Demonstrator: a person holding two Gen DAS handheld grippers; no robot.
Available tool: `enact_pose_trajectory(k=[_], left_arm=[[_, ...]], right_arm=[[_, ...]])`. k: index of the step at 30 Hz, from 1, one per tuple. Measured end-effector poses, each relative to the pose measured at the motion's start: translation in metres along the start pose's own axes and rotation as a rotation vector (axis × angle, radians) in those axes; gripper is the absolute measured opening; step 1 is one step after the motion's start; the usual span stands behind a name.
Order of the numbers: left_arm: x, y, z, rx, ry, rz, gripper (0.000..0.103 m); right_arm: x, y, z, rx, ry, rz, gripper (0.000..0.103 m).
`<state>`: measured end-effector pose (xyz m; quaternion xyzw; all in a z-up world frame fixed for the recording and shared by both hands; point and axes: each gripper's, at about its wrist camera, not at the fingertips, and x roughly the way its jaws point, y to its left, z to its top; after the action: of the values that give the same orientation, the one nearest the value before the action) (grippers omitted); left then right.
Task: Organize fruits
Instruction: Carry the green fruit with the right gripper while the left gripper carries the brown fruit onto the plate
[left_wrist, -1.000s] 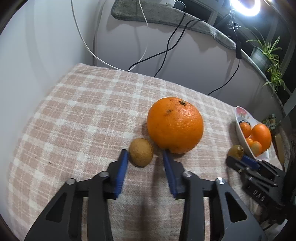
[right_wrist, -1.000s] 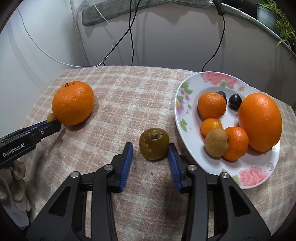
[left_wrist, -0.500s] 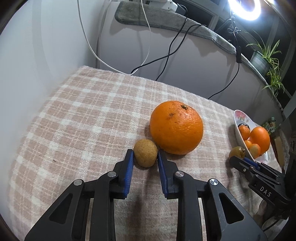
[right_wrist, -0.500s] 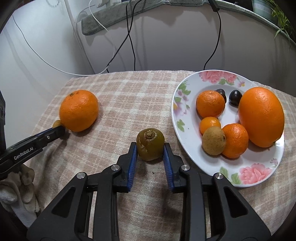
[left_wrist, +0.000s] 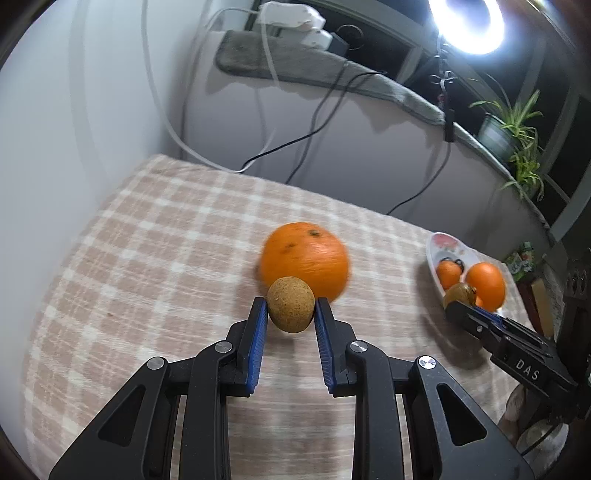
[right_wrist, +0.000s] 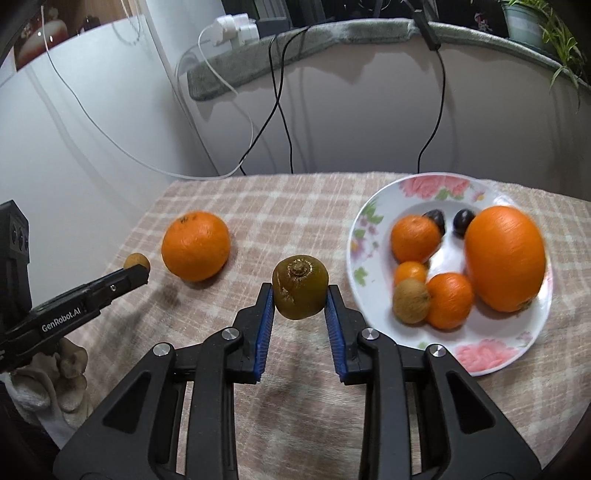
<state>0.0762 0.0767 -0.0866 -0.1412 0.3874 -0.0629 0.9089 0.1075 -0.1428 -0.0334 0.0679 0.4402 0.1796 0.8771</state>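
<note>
The left gripper (left_wrist: 290, 314) has its blue-padded jaws closed against both sides of a small round tan-brown fruit (left_wrist: 290, 309), which sits raised off the pink-and-cream checked tablecloth (left_wrist: 147, 251). Just beyond that fruit, a large round orange with dark specks near its stem (left_wrist: 304, 260) rests on the cloth, motion-blurred in the left wrist view. The right gripper (right_wrist: 300, 304) likewise has its blue pads pressed onto a wrinkled olive-green round fruit with a brown stem end (right_wrist: 300, 291), held above the cloth. To the right of it lies a white oval plate with pink flower prints (right_wrist: 373, 229), near the table's right edge. On the plate are a big oval orange (right_wrist: 505, 258) at the right, a medium mandarin (right_wrist: 415, 238) at the left, two dark plum-like fruits (right_wrist: 463, 220) at the far side, a tiny orange (right_wrist: 410, 272), another mandarin (right_wrist: 450, 301) at the near side, and a tan-brown round fruit (right_wrist: 410, 301) touching it. In the right wrist view, the speckled orange lies well to the left of the plate.
</note>
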Motion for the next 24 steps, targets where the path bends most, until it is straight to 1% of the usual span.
enact_pose_trajectory(k=[12,17,24], left_arm=[[0.0,-0.058,0.003,0.061,-0.003,-0.057,0.024],[0.006,-0.087,0.001,0.09,0.01,-0.09,0.024],[0.015,-0.126,-0.002,0.141,0.036,-0.131,0.024]], right_arm=[[-0.034,-0.045,0.009,0.034,-0.053,-0.007,0.029],[-0.046,-0.069,0.015,0.05,-0.07,-0.007,0.029],[-0.059,-0.089,0.027,0.026,-0.089,0.004,0.029]])
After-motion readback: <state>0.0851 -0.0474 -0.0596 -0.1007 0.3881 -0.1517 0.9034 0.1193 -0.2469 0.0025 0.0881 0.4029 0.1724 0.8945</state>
